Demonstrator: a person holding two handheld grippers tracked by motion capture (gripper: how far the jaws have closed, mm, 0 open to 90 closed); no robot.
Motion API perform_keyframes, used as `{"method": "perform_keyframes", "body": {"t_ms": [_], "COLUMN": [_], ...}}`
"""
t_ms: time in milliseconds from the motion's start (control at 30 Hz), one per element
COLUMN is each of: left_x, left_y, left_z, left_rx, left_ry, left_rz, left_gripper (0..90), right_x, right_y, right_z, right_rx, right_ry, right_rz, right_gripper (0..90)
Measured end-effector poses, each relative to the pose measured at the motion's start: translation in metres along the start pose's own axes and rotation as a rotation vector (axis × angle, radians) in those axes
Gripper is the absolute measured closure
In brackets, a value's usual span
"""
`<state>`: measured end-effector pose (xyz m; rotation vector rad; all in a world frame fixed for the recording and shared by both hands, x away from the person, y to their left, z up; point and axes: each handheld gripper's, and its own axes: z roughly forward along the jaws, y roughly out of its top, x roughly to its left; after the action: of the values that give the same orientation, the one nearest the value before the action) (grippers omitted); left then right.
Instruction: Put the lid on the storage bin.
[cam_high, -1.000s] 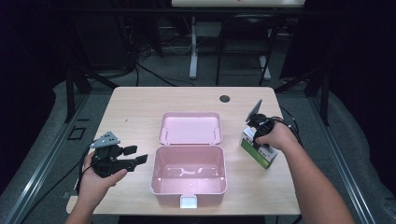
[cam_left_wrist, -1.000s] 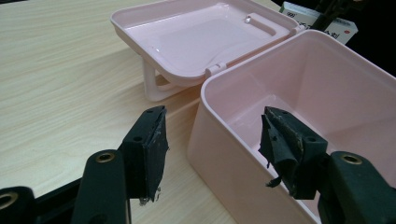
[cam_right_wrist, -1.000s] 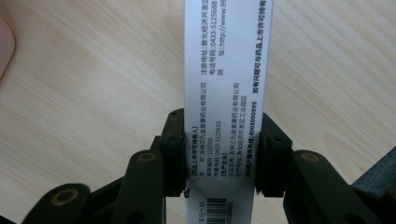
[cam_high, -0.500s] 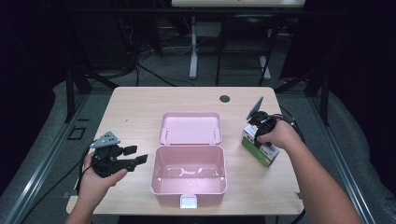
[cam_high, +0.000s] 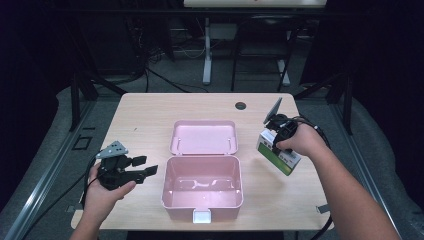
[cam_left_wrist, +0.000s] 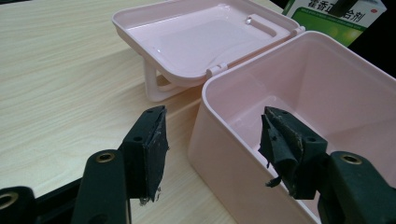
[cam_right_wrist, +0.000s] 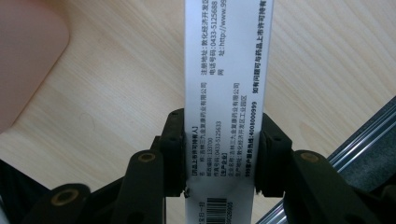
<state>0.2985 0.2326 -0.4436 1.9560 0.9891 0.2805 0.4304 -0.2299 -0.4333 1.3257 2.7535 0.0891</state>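
The green-and-white carton (cam_high: 278, 152), tilted, has small black print on its white side.

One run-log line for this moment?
right gripper: shut on green-white carton, off table | left gripper: open, beside pink box | lid: open

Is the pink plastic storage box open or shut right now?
Open. The pink plastic box has its hinged lid folded back flat on the table, and its inside looks empty.

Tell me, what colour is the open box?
Pink; the box shows best in the high view.
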Motion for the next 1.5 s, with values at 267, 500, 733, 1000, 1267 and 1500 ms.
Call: {"method": "perform_keyframes", "body": {"t_ms": [267,500,733,1000,1267,1500], "left_x": [0.000,-0.001,0.000,0.000,0.001,0.001], "left_y": [0.000,0.000,0.000,0.000,-0.001,-0.001], "left_z": [0.000,0.001,0.000,0.001,0.001,0.001], "left_rx": [-0.001,-0.003,-0.005,-0.004,-0.003,0.002], "left_ry": [0.001,0.003,0.001,0.000,-0.001,-0.003], "left_rz": [-0.001,-0.004,-0.003,-0.003,-0.005,-0.005], "left_gripper": [40.9,40.9,40.9,40.9,40.9,40.9], "right_x": [0.005,0.010,0.015,0.025,0.033,0.043], "right_y": [-0.002,-0.002,-0.003,-0.001,0.000,0.001], "right_z": [-0.016,-0.031,-0.044,-0.057,-0.068,-0.076], "right_rx": [0.006,0.006,-0.011,0.002,-0.002,0.007], "right_ry": [-0.014,-0.020,-0.010,-0.016,-0.021,-0.018], "right_rz": [-0.034,-0.050,-0.072,-0.119,-0.152,-0.193], "right_gripper": [61.6,61.6,61.6,61.7,61.7,61.7]}}
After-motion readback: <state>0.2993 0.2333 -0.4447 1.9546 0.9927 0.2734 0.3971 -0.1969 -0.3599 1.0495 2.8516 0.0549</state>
